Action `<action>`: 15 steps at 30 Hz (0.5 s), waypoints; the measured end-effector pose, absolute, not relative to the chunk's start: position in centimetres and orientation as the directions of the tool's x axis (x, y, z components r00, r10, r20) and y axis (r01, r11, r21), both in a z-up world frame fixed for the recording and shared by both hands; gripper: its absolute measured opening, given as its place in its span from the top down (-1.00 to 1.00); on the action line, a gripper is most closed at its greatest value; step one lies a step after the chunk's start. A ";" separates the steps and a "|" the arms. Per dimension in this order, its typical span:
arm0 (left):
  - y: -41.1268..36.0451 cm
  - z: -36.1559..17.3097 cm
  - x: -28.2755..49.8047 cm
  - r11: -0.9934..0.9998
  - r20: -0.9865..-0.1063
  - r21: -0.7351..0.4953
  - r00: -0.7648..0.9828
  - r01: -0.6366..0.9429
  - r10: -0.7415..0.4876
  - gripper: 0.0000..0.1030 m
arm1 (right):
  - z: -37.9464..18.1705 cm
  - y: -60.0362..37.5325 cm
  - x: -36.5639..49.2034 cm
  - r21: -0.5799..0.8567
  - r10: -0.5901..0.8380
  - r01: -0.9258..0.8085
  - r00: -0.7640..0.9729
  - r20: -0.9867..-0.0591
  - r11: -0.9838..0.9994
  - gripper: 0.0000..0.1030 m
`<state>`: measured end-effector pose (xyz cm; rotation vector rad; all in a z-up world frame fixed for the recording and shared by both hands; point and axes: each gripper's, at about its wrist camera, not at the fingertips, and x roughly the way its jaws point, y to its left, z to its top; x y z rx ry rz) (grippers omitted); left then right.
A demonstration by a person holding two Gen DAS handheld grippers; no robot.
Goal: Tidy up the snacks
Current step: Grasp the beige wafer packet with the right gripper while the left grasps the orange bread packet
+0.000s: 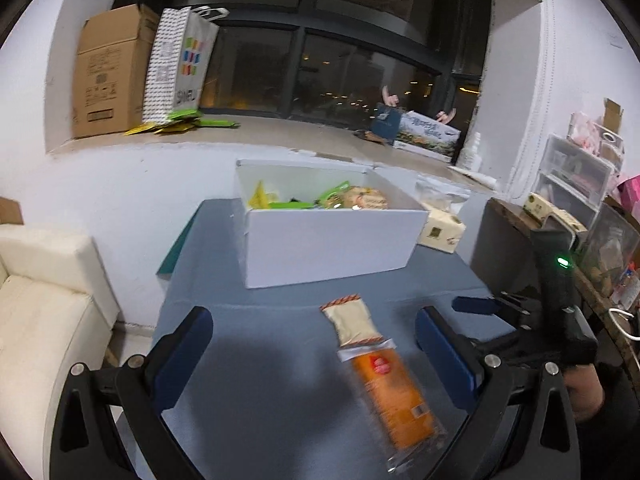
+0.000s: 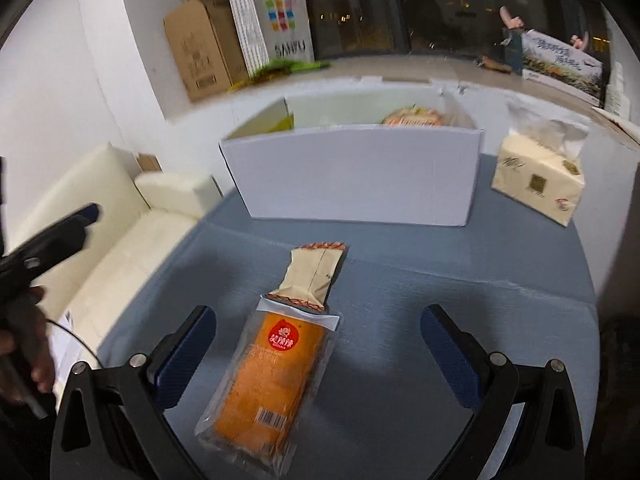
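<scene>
Two snack packs lie on the blue-grey table (image 2: 440,280) ahead of my tools, end to end and overlapping. Nearest is the orange pack (image 2: 272,376), flat in clear wrap with a red round label. In the right wrist view it sits between the fingers of my right gripper (image 2: 318,356), closer to the left finger, and neither finger touches it. That gripper's jaws stand wide apart and hold nothing.

My left gripper (image 1: 314,356) is also spread wide and empty. From it the orange pack (image 1: 394,396) lies toward the right finger, slanting away to the left. Beyond its right finger I see the other tool's blue fingertip and black handle with a green light, and a hand (image 1: 584,396) on the grip.

Just past the orange pack, its near end tucked over that pack's top edge, is the beige pack (image 2: 316,276), with zigzag orange trim at both ends.

Farther on, straight ahead, stands the open white box (image 2: 360,176) with snacks (image 1: 360,198) inside: green and yellow wrappers on the left, a round tan pack on the right. To the right of the box is a tissue pack (image 2: 536,180). Left of the table is a cream sofa (image 2: 120,240). On the far sill stand a cardboard box (image 1: 108,76) and a paper bag (image 1: 180,64).
</scene>
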<state>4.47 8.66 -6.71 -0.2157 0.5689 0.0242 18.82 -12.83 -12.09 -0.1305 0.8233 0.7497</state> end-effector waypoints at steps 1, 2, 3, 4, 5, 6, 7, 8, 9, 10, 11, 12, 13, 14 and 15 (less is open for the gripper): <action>8.8 -7.0 4.3 0.977 -0.543 -0.191 0.839 -0.090 -0.029 -1.00 | -12.5 -12.1 19.2 0.169 0.549 -0.655 0.432 -0.716 0.736 -1.00; 9.0 -7.3 4.0 0.977 -0.551 -0.190 0.834 -0.098 -0.023 -1.00 | -13.0 -11.1 19.9 0.160 0.535 -0.659 0.419 -0.733 0.735 -1.00; 9.2 -7.6 3.8 0.976 -0.559 -0.189 0.829 -0.109 -0.016 -1.00 | -13.4 -10.3 20.3 0.154 0.526 -0.660 0.412 -0.744 0.735 -1.00; 9.4 -7.9 3.6 0.975 -0.566 -0.191 0.825 -0.116 -0.013 -1.00 | -14.0 -9.2 20.9 0.149 0.519 -0.663 0.405 -0.752 0.734 -1.00; 9.5 -8.2 3.5 0.974 -0.571 -0.192 0.821 -0.120 -0.012 -1.00 | -14.3 -8.5 21.3 0.147 0.515 -0.665 0.399 -0.758 0.732 -1.00; 9.7 -8.6 3.3 0.972 -0.580 -0.195 0.814 -0.129 -0.008 -1.00 | -14.9 -7.5 22.0 0.142 0.499 -0.664 0.386 -0.776 0.734 -1.00; 9.9 -8.8 3.3 0.971 -0.584 -0.197 0.812 -0.133 -0.008 -1.00 | -15.6 -6.6 22.6 0.137 0.481 -0.659 0.375 -0.792 0.739 -1.00; 10.0 -9.0 3.2 0.970 -0.588 -0.201 0.809 -0.137 -0.008 -1.00 | -16.2 -5.9 23.2 0.130 0.467 -0.657 0.369 -0.804 0.742 -1.00; 10.2 -9.3 3.2 0.968 -0.593 -0.207 0.805 -0.141 -0.010 -1.00 | -16.8 -5.1 23.7 0.116 0.447 -0.656 0.364 -0.817 0.746 -1.00; 10.4 -9.4 3.2 0.967 -0.596 -0.211 0.803 -0.142 -0.012 -1.00 | -17.4 -4.5 24.1 0.100 0.426 -0.651 0.365 -0.827 0.753 -1.00; 10.5 -9.6 3.2 0.966 -0.597 -0.214 0.802 -0.145 -0.012 -1.00 | -18.0 -3.9 24.5 0.090 0.411 -0.647 0.364 -0.836 0.757 -1.00; 10.5 -9.7 3.2 0.965 -0.598 -0.216 0.801 -0.147 -0.012 -1.00 | -18.4 -3.5 24.7 0.088 0.402 -0.645 0.358 -0.843 0.759 -1.00; 10.5 -9.8 3.2 0.965 -0.601 -0.217 0.799 -0.146 -0.014 -1.00 | -18.9 -3.2 25.1 0.086 0.389 -0.639 0.350 -0.852 0.765 -1.00; 10.5 -9.9 3.2 0.965 -0.602 -0.216 0.798 -0.146 -0.014 -1.00 | -19.3 -3.0 25.3 0.083 0.375 -0.632 0.345 -0.860 0.771 -0.98; 10.4 -10.0 3.3 0.966 -0.603 -0.214 0.797 -0.144 -0.015 -1.00 | -19.5 -2.6 25.2 0.043 0.356 -0.637 0.373 -0.857 0.770 -0.92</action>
